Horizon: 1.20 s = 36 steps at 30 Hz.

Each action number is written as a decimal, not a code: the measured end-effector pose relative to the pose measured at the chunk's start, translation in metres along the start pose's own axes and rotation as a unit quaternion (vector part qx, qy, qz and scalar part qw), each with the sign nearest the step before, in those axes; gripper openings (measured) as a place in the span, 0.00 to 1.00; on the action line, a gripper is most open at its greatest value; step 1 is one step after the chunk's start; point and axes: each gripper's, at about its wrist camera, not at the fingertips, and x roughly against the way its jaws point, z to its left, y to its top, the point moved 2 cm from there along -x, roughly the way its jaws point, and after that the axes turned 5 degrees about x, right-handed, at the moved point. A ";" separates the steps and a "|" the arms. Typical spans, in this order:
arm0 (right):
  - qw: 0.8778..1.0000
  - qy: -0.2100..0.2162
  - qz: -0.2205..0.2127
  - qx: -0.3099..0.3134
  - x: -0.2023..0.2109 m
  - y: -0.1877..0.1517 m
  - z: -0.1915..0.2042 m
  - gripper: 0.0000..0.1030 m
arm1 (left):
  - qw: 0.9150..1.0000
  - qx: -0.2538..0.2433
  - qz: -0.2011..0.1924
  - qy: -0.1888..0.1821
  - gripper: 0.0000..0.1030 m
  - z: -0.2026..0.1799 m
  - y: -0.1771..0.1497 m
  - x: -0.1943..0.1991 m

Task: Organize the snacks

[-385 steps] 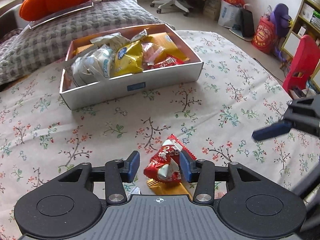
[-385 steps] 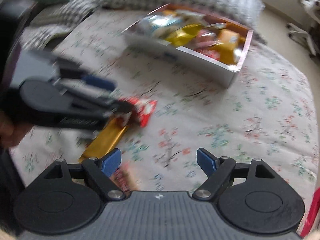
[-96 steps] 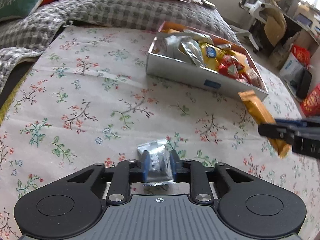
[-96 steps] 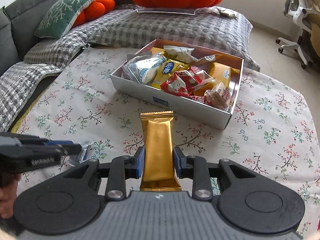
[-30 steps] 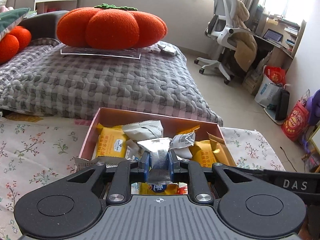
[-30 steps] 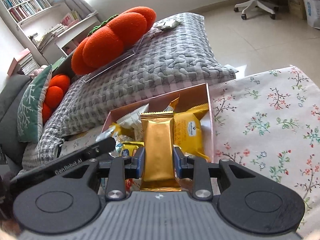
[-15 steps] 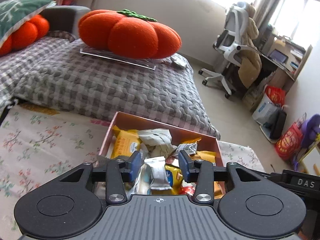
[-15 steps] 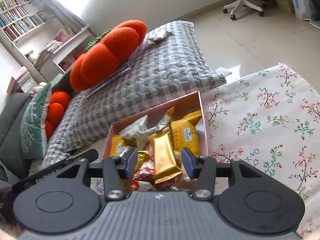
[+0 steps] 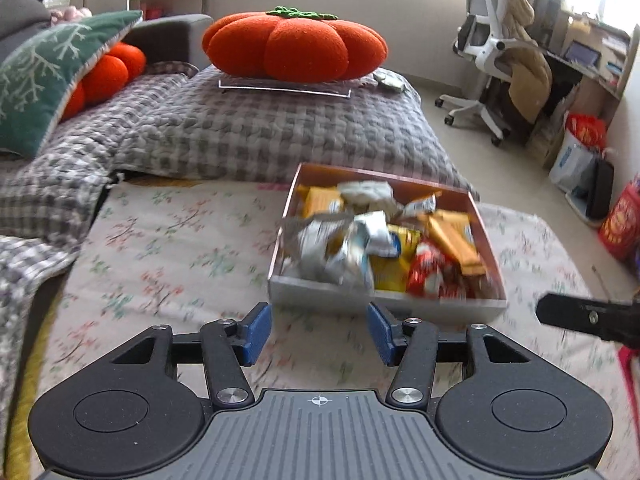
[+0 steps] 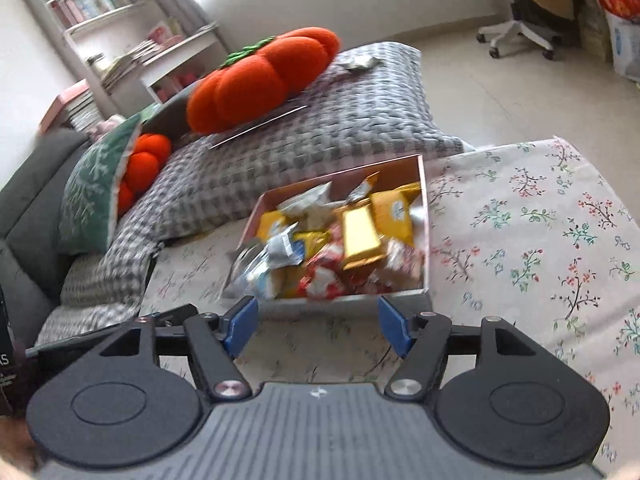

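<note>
A shallow cardboard box (image 9: 384, 302) (image 10: 423, 204) full of snack packets sits on the floral cloth. A silver packet (image 9: 370, 230) lies among the wrappers in it, and a gold bar (image 10: 360, 236) rests on top of the pile. My left gripper (image 9: 318, 332) hangs in front of the box's near wall, jaws opening, nothing between them. My right gripper (image 10: 316, 326) is also in front of the box, jaws opening and empty. The right gripper's black arm (image 9: 588, 318) shows at the right edge of the left wrist view.
A grey checked quilt (image 9: 240, 128) with an orange pumpkin cushion (image 9: 294, 50) lies behind the box. A green cushion (image 9: 44, 72) sits far left. An office chair (image 9: 492, 52), bags (image 9: 580, 152) and a bookshelf (image 10: 120, 12) stand beyond. Floral cloth (image 10: 540, 240) stretches right of the box.
Both grippers let go: the silver packet and the gold bar now lie in the box. Both grippers have opened wider and drawn back from the box, which now looks farther away.
</note>
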 end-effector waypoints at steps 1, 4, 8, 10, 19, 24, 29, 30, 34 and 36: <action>1.000 -0.003 -0.001 0.013 0.002 -0.004 0.006 0.62 | 1.000 -0.005 -0.002 0.004 0.50 0.001 -0.006 0.006; 0.999 -0.022 -0.002 0.049 0.006 -0.017 0.020 0.62 | 1.000 -0.021 -0.009 0.013 0.50 0.002 -0.019 0.019; 0.998 -0.028 0.001 0.061 0.014 -0.038 0.030 0.63 | 0.998 -0.040 -0.025 0.035 0.50 0.005 -0.034 0.034; 0.997 -0.036 0.004 0.071 0.016 -0.046 0.034 0.65 | 0.998 -0.043 -0.027 0.042 0.50 0.009 -0.040 0.038; 0.994 -0.066 0.011 0.089 0.014 -0.060 0.038 0.75 | 0.996 -0.058 -0.034 0.058 0.50 0.014 -0.046 0.038; 0.992 -0.077 0.007 0.103 0.012 -0.061 0.041 0.84 | 0.996 -0.051 -0.033 0.059 0.50 0.017 -0.045 0.035; 0.991 -0.092 0.017 0.099 0.002 -0.063 0.041 0.93 | 0.997 -0.047 -0.030 0.056 0.66 0.018 -0.044 0.032; 0.990 -0.094 0.023 0.103 -0.001 -0.065 0.042 0.95 | 0.997 -0.045 -0.029 0.052 0.69 0.019 -0.044 0.031; 0.985 -0.121 0.017 0.125 -0.001 -0.067 0.048 1.00 | 0.998 -0.039 -0.029 0.049 0.81 0.020 -0.043 0.032; 0.982 -0.133 0.010 0.131 0.000 -0.067 0.049 1.00 | 0.997 -0.042 -0.032 0.056 0.84 0.019 -0.043 0.031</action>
